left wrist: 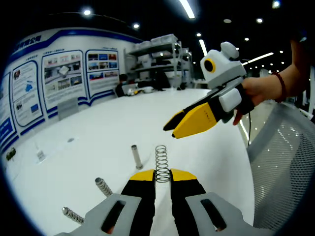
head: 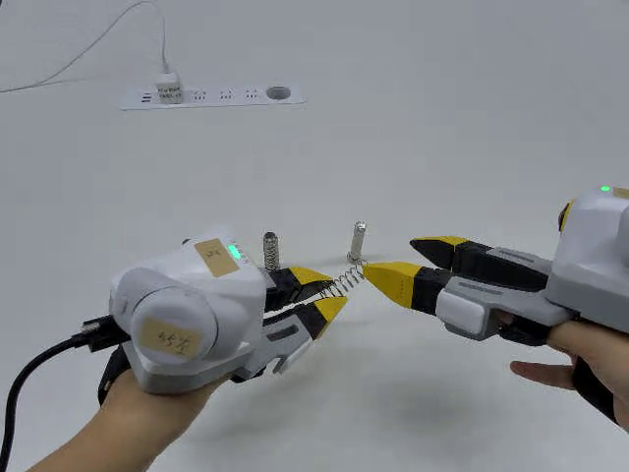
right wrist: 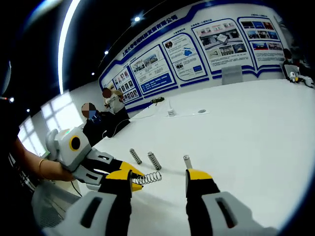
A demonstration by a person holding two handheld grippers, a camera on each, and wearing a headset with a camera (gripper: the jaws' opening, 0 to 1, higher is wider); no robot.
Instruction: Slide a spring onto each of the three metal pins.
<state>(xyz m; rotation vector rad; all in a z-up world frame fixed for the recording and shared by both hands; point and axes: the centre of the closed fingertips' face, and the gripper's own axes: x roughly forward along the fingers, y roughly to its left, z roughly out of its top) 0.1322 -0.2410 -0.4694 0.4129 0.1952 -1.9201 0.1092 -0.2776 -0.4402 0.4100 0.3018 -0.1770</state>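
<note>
The white table takes up most of the head view, with a power strip at its upper left.

Your left gripper sits at lower left of that view. Its jaws are closed to a narrow gap and pinch the spring by one end. The rest of the coil projects free beyond the yellow tips toward centre frame.

Your right gripper enters from the right edge with its jaws parted wide and nothing between them. Its lower tip is just beside the free end of the spring. Contact cannot be confirmed.

Progress, as judged, is two of three done. In the right gripper view, the first sprung pin and the second sprung pin stand side by side left of centre, each with a coil around it. The bare pin stands upright just to their right, with no coil on it.

Outstanding: the spring you hold has to go over the bare pin. It is in the air near that pin, below and left of it in the head view. It lies roughly level rather than in line with the pin, so it likely needs turning upright before it can slide on.

Containers: none noted. The pins appear to stand directly on the table, and no tray or holder can be made out.
</note>
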